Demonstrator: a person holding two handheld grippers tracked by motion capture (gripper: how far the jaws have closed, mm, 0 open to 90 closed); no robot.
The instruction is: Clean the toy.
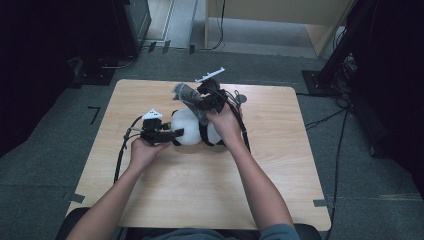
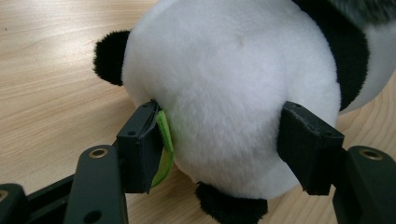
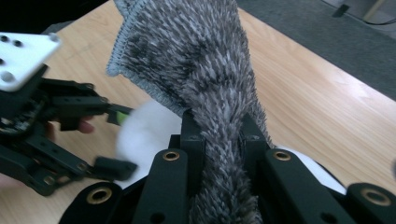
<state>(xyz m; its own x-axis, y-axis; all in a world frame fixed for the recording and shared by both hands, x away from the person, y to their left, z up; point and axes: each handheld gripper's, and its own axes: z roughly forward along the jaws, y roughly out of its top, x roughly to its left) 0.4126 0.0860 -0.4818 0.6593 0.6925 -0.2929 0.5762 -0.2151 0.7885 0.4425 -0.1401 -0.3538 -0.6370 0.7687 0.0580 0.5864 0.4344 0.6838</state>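
Jaws of the left gripper (image 2: pixel 224 149) clamp the panda's head (image 2: pixel 229 88); right gripper (image 3: pixel 223 140) pinches a grey cloth (image 3: pixel 196 60).

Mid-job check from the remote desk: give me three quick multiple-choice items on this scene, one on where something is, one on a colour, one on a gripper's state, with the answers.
1. Where is the stuffed panda?
A. on the floor
B. on the wooden table
C. on a shelf

2. What colour is the small tag beside the left gripper's jaw?
A. green
B. red
C. blue

3. What is the right gripper doing?
A. standing open over the table
B. clamped on the panda's leg
C. clamped on the grey fuzzy cloth

Answers:
1 B, the high view shows the panda lying on the tabletop between the two hands.
2 A, the left gripper view shows a bright green tag against the white fur.
3 C, the right gripper view shows the cloth pinched tight between the two jaws.
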